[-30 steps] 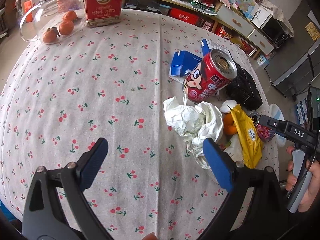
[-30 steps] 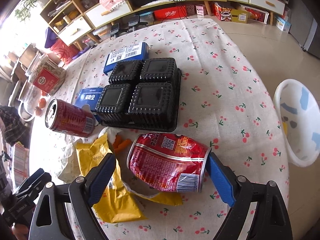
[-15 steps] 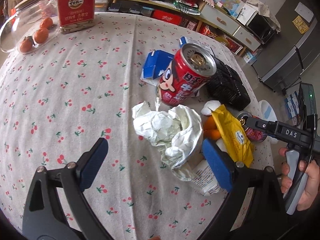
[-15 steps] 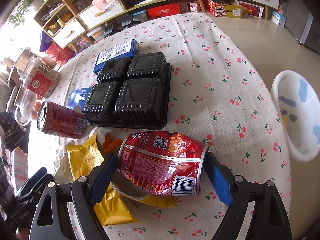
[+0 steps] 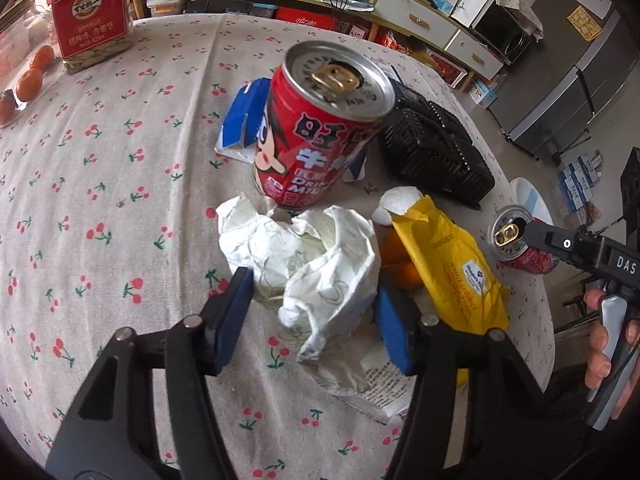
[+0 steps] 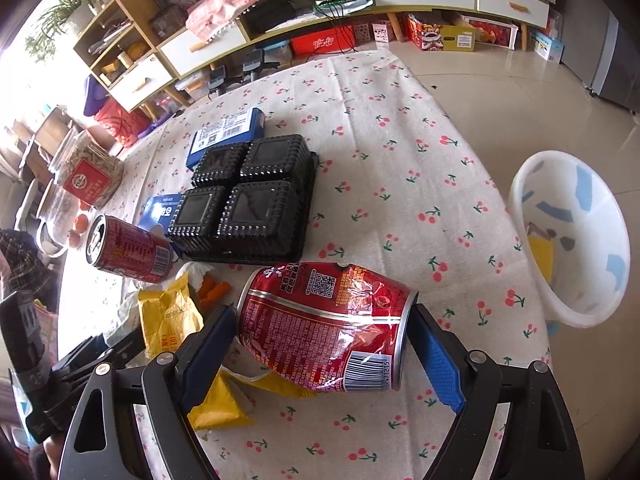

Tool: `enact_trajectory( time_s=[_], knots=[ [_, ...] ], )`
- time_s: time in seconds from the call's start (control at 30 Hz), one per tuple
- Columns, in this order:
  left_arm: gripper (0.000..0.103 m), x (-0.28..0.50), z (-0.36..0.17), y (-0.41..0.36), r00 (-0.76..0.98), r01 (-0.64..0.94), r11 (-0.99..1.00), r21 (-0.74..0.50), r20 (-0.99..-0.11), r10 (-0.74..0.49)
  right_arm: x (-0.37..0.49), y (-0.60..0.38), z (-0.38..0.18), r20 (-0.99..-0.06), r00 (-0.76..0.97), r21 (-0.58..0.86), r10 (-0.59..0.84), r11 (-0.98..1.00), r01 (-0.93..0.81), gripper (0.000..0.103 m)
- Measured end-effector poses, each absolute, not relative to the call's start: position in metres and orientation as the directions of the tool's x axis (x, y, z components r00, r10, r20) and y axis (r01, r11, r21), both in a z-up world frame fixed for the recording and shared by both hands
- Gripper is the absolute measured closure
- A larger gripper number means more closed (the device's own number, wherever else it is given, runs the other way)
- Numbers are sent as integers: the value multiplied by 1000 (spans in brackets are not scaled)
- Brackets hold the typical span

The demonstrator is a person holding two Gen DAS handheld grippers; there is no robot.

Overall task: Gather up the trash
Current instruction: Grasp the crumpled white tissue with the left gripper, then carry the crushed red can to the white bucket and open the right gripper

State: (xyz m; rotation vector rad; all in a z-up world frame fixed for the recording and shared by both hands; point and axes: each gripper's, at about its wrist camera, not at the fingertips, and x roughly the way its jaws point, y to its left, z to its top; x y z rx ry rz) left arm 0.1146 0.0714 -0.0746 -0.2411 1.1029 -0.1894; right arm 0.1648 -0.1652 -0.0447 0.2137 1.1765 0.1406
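My left gripper (image 5: 316, 316) is closing around a crumpled white paper (image 5: 308, 264) on the cherry-print tablecloth; its pads touch the paper's sides. Behind it lies a red milk can (image 5: 316, 132), with a yellow snack bag (image 5: 448, 276) to the right. My right gripper (image 6: 324, 344) is shut on a dented red can (image 6: 324, 328), end to end, above the yellow bag (image 6: 168, 316). That can also shows in the left wrist view (image 5: 516, 240). The other red can (image 6: 128, 250) lies at the left.
A white bin (image 6: 572, 236) with some trash stands off the table's right edge. A black plastic tray (image 6: 244, 200) and blue boxes (image 6: 228, 132) lie mid-table. A seed jar (image 5: 90, 20) and tangerines (image 5: 32, 80) stand at the far side.
My left gripper moved forward over the crumpled paper and narrowed its jaws around it. My right gripper closed onto the dented can's ends.
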Motion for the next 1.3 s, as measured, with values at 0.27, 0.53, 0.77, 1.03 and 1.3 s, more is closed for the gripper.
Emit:
enact_trajectory(
  time_s=[0.27, 0.53, 0.77, 1.03, 1.3],
  knots=[
    [61, 112, -70, 74, 446, 31, 963, -268, -858, -254, 160, -180, -43, -896, 383, 249, 223, 968, 18, 15],
    [63, 100, -58, 84, 463, 16, 957, -290, -846, -264, 155, -196, -35, -883, 410, 263, 229, 964, 28, 15],
    [63, 83, -44, 93, 489, 17, 953, -303, -828, -272, 148, -218, -26, -868, 440, 280, 231, 959, 47, 15],
    [63, 71, -31, 79, 497, 66, 954, -291, -820, -285, 141, -260, -15, -853, 481, 286, 202, 952, 107, 15],
    [63, 72, -7, 37, 506, 178, 941, -286, -794, -337, 134, -313, -7, -846, 509, 291, 156, 936, 196, 15]
  ],
)
